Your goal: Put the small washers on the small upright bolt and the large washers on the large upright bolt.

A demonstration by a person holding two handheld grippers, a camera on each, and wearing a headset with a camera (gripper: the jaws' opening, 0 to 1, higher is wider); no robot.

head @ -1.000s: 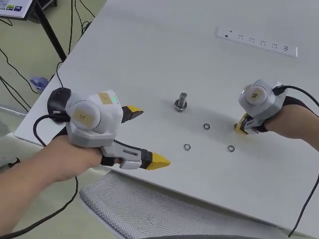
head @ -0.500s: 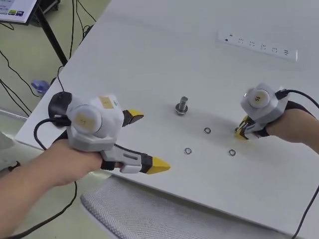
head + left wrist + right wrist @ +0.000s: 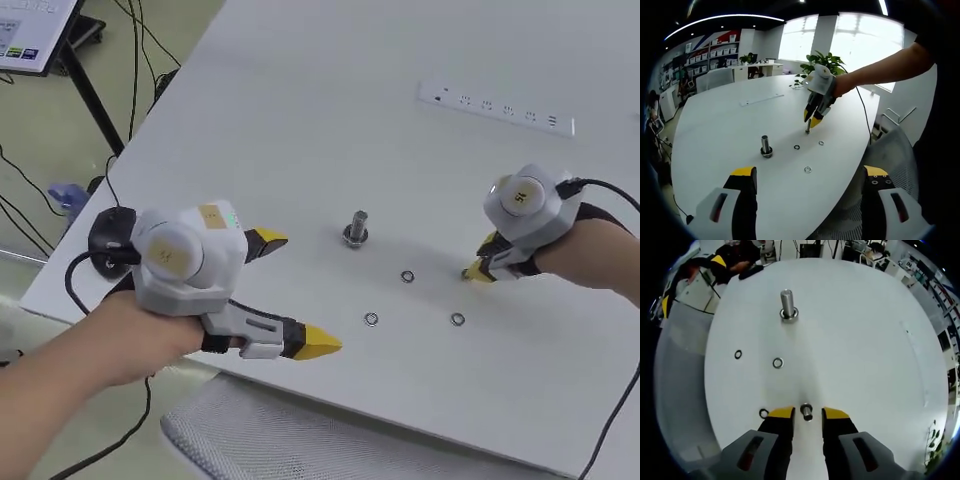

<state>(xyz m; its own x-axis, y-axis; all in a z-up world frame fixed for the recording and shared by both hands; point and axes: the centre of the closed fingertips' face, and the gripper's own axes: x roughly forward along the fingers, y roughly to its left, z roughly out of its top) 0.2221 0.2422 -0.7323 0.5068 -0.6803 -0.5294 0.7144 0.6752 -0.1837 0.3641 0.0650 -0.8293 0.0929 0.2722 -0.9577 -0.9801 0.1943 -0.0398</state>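
Barely started: three washers (image 3: 407, 276) lie loose near the table's (image 3: 300, 120) front edge; left gripper (image 3: 301, 292) gapes empty, right gripper (image 3: 473, 272) loosely straddles the small bolt (image 3: 806, 411).

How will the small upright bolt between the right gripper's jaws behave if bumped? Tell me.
It probably tips easily: the small bolt stands tall and slim on its end. Once down, its round shaft would likely roll on the smooth table. It looks metallic, so probably stiff and heavy for its size.
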